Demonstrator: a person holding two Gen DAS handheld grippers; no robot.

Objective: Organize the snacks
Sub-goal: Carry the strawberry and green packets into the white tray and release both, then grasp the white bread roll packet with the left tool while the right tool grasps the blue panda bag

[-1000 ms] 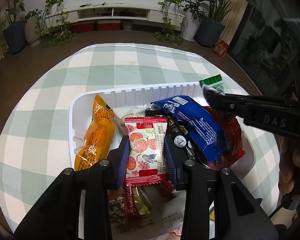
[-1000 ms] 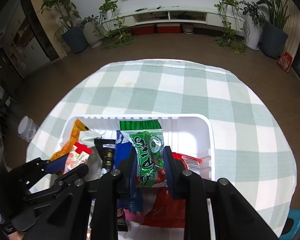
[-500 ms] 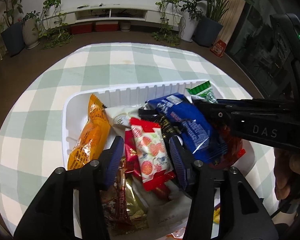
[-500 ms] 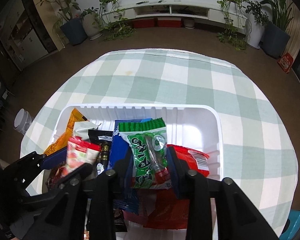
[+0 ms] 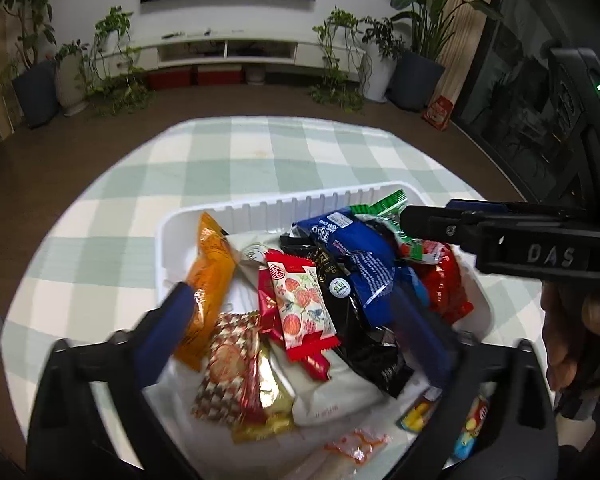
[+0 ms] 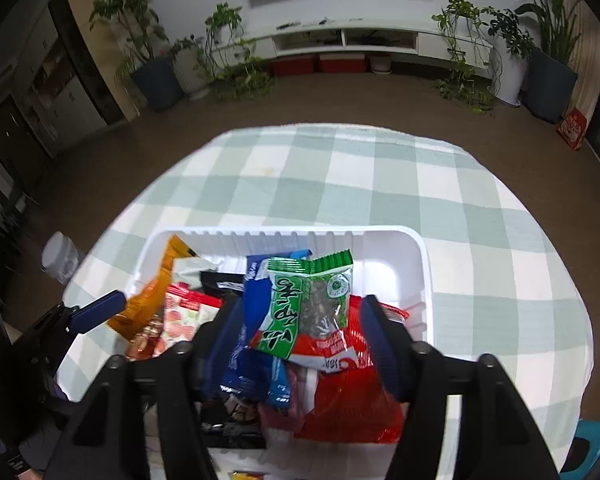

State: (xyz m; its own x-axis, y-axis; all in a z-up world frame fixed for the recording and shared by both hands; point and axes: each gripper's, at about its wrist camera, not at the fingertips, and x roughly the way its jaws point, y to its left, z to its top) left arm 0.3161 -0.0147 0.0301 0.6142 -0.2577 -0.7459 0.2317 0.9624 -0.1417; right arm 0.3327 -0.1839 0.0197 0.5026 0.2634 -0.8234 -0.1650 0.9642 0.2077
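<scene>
Left gripper point(image 5: 296, 328): I am seeing its jaws standing wide apart, holding nothing, hovering over the near-left part of the pile; both blue pads are blurring at the edges.
Right gripper point(image 6: 300, 340): I am seeing its jaws spread apart too, the green packet lying loose between them; whether a pad is touching the wrapper, I cannot tell.
Near edge of the tray: small yellow and orange wrappers point(image 5: 416, 416) are being cut off by the left gripper's frame, so I am not making out what they are.
Checkered red-and-gold packet point(image 5: 228, 364): lying near left, partly under the strawberry packet.
Strawberry-print packet point(image 5: 304, 304): resting on top of the pile, tilted, touching the black packet point(image 5: 352, 320) on its right.
Blue packet point(image 5: 356, 256): leaning over the black one; its lower end is hiding behind the left gripper's right finger.
Red bag point(image 6: 348, 392): sitting near right, mostly under the green packet.
Orange packet point(image 5: 208, 276): leaning against the tray's left wall.
Green packet point(image 6: 304, 308): lying on the red bag and the blue one, its serrated top pointing far.
White tray point(image 6: 392, 264): its far-right corner is showing bare; it is sitting on the green-checked tablecloth point(image 6: 340, 184).
Far: plants and a low TV unit point(image 6: 348, 40) are standing along the wall, warped by the lens.
</scene>
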